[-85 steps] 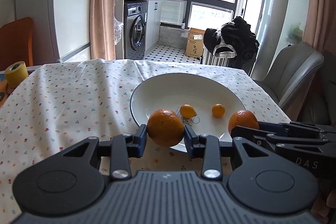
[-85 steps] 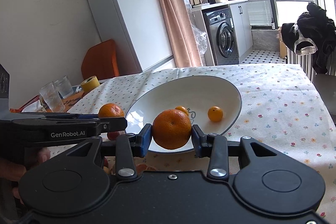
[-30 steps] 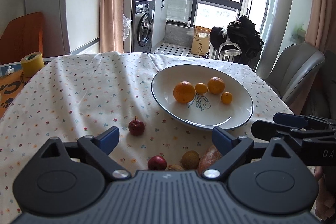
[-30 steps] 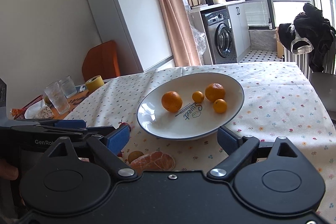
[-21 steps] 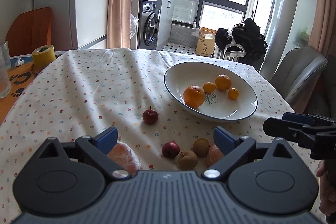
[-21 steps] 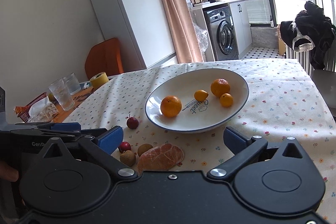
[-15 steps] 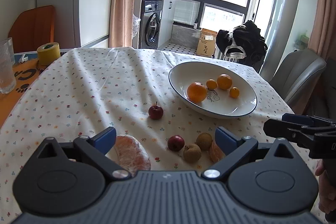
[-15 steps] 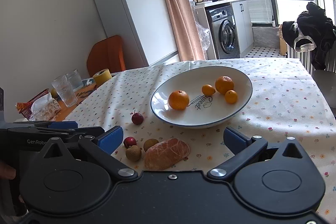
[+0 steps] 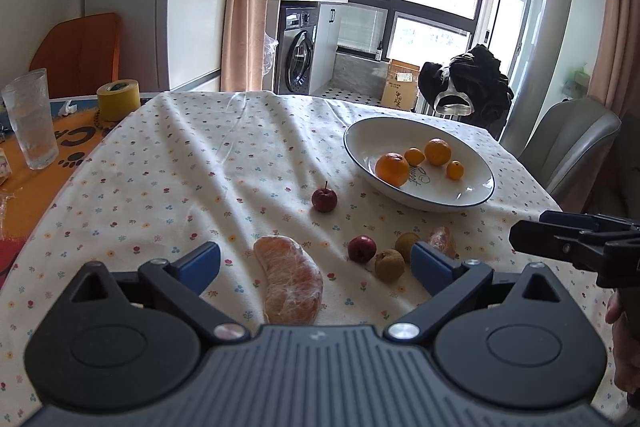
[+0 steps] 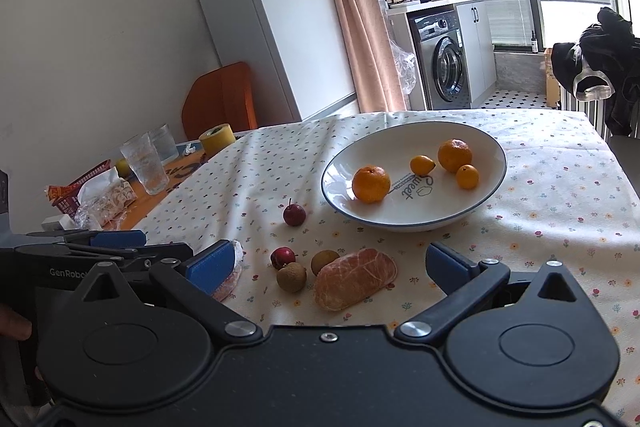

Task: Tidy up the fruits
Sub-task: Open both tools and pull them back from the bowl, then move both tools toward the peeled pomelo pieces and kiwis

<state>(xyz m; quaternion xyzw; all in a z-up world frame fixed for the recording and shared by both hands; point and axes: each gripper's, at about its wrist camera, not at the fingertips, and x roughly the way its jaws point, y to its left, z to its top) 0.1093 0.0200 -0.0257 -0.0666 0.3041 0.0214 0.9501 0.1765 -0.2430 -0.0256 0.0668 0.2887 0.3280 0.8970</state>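
A white plate [image 9: 472,195] [image 10: 490,147] holds two oranges [image 9: 392,169] [image 10: 371,183] and two small kumquats [image 10: 422,165]. On the flowered cloth lie a wrapped peeled segment [image 9: 289,279] right before my open left gripper [image 9: 316,261], a second segment [image 10: 354,283] in front of my open right gripper [image 10: 328,263], two small red fruits [image 9: 324,199] [image 10: 283,257] and two brown longans [image 9: 389,265] [image 10: 291,277]. Both grippers hover empty at the table's near side.
Glasses [image 9: 30,119] [image 10: 145,163], a yellow tape roll [image 9: 118,99] and snack packets [image 10: 104,201] crowd the left end on an orange mat. A grey chair [image 9: 572,143] stands right of the table. The right gripper's body [image 9: 576,241] juts in at the right.
Both grippers let go of their oranges, which now lie in the plate, opened wide and drew back toward the near edge, bringing the loose fruits into view.
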